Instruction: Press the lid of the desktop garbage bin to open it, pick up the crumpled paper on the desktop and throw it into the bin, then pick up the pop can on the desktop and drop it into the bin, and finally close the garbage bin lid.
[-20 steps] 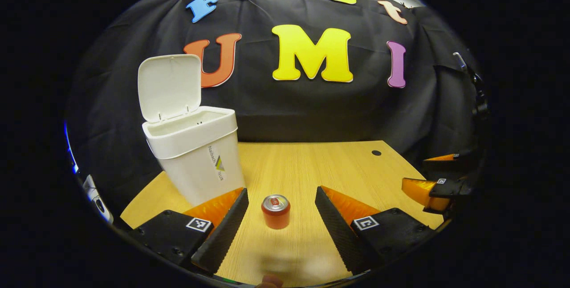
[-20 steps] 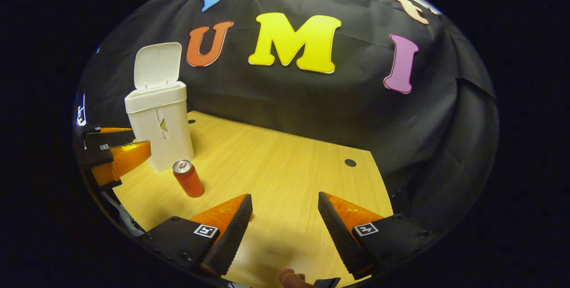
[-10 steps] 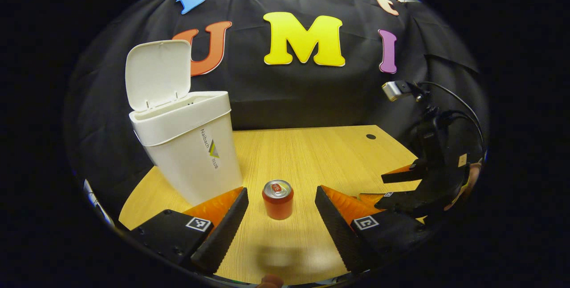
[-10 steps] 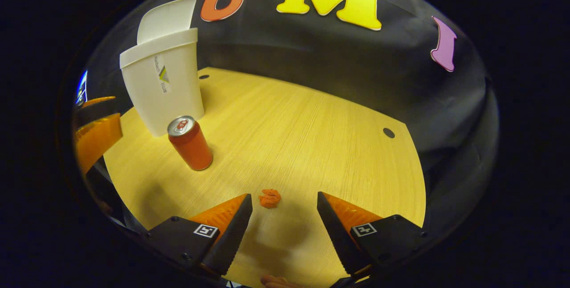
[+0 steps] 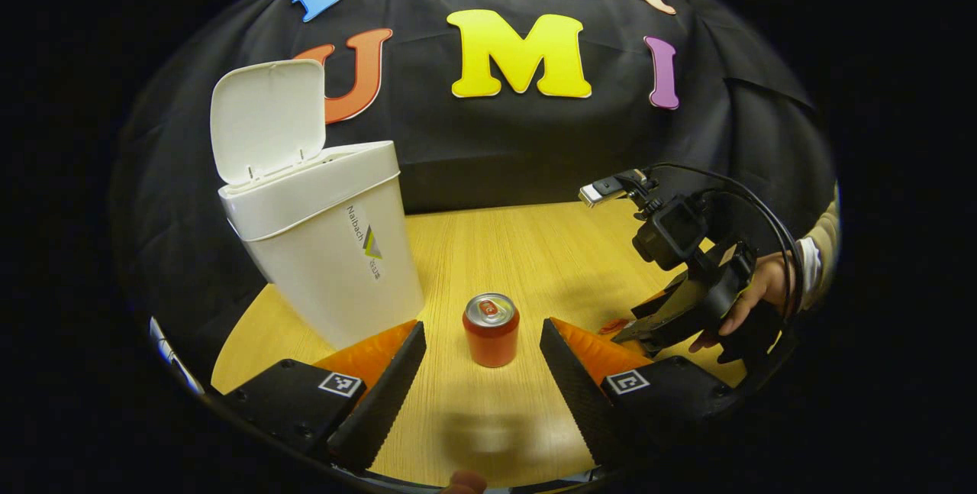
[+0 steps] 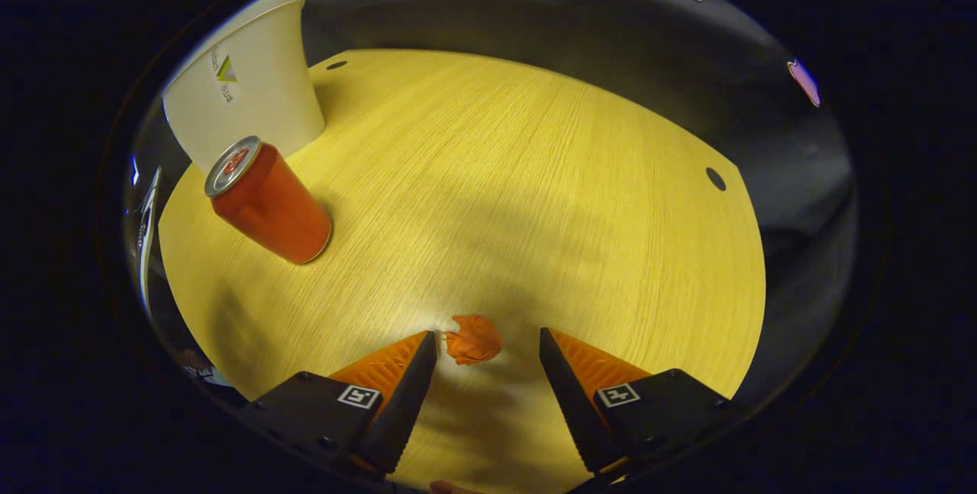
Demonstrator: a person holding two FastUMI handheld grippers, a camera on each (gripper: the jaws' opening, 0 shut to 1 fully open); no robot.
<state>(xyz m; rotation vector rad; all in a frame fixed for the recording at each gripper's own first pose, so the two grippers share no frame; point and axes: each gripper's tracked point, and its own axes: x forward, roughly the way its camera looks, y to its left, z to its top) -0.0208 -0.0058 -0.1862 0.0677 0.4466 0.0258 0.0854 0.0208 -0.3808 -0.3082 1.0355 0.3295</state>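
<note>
- Left gripper view, far left: the white plastic desktop bin [image 5: 324, 257] stands ahead and to the left of your left gripper [image 5: 482, 360], its hinged white lid [image 5: 265, 118] swung up and open behind the rim.
- Your left gripper is held low over the pale wooden desktop [image 5: 527, 250], roughly level, jaws spread wide and holding nothing.
- The red pop can with a silver top [image 5: 491, 329] stands upright just ahead of that gap, between the two fingertips but touching neither.
- To the right of your left gripper, your right hand [image 5: 752, 295], in a light sleeve, tilts the right gripper [image 5: 622, 330] nose-down toward the desktop, a small camera and cable riding on top.
- Right gripper view: your right gripper [image 6: 486, 345] points steeply down at the wood, jaws wide apart.
- The small orange crumpled paper [image 6: 473, 339] lies on the desktop between its fingertips, close by the left finger; I cannot tell whether they touch.
- From this gripper the can sits well off to the upper left, the bin just beyond it.
</note>
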